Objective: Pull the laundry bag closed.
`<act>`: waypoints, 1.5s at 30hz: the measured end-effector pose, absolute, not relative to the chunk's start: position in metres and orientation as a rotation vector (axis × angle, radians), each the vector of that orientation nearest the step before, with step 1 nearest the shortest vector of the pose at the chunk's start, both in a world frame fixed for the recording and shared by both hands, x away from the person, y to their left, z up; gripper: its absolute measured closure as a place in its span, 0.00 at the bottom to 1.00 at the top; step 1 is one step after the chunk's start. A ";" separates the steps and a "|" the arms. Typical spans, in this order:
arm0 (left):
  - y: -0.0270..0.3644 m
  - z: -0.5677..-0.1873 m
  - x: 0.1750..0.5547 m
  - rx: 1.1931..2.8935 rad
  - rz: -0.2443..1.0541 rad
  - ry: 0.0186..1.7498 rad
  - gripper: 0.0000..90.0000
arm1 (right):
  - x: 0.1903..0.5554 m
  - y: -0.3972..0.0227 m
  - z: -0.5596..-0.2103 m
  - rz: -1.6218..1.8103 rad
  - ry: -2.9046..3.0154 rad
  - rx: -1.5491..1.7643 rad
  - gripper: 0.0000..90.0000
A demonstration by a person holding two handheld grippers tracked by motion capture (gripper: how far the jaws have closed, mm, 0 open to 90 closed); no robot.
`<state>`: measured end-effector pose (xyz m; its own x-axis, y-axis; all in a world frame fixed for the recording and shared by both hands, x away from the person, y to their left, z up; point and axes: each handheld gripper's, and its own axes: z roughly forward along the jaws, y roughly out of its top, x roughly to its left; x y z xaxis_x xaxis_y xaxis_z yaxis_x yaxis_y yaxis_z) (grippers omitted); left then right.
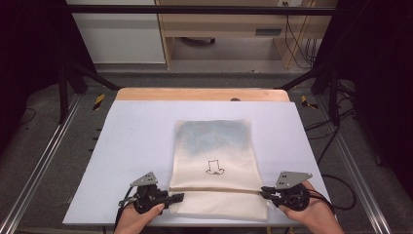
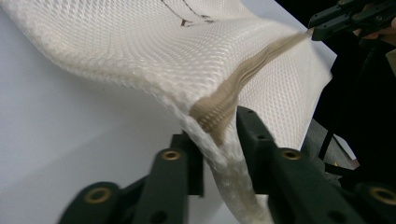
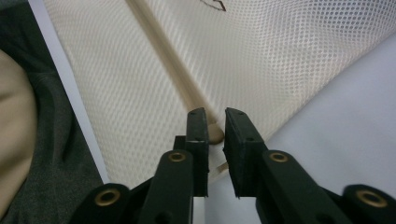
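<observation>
A cream mesh bag with a small black drawing lies flat on the white table mat, its near end folded over along a tan seam. My left gripper grips the seam's left end. In the left gripper view the bunched mesh and seam fill the gap between the jaws of my left gripper, and the bag edge curves up off the mat. My right gripper holds the seam's right end. In the right gripper view the seam runs into the narrow gap of my right gripper. The seam is stretched between both.
The mat's near edge runs just below both hands. A wooden table edge shows beyond the mat. Black frame posts and cables stand at the sides, with wooden furniture behind.
</observation>
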<state>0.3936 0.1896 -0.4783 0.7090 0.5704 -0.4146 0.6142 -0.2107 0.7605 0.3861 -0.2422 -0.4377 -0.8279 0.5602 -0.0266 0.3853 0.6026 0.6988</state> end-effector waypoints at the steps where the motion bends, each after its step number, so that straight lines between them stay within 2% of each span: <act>1: 0.191 -0.476 0.392 1.881 -0.026 0.934 0.66 | 0.386 -0.242 -0.438 1.051 2.586 0.781 0.82; 3: 0.195 -0.473 0.389 1.856 0.014 0.971 0.54 | 0.386 -0.240 -0.436 1.057 2.569 0.799 0.73; 5: 0.199 -0.468 0.387 1.850 0.070 0.988 0.44 | 0.388 -0.239 -0.435 1.072 2.535 0.810 0.59; 9: 0.207 -0.459 0.386 1.828 0.171 1.008 0.26 | 0.390 -0.234 -0.432 1.083 2.485 0.834 0.40; 11: 0.210 -0.457 0.386 1.823 0.206 1.015 0.20 | 0.390 -0.231 -0.430 1.091 2.419 0.845 0.26; 16: 0.218 -0.450 0.389 1.807 0.289 1.029 0.12 | 0.393 -0.228 -0.424 1.123 2.308 0.883 0.14; 22: 0.230 -0.443 0.394 1.799 0.439 1.046 0.06 | 0.397 -0.229 -0.413 1.193 2.215 0.919 0.06; 33: 0.272 -0.434 0.408 1.775 0.644 1.079 0.05 | 0.409 -0.238 -0.403 1.217 2.071 0.991 0.06; 45: 0.307 -0.435 0.425 1.713 0.750 1.093 0.05 | 0.425 -0.248 -0.405 1.250 1.992 1.074 0.06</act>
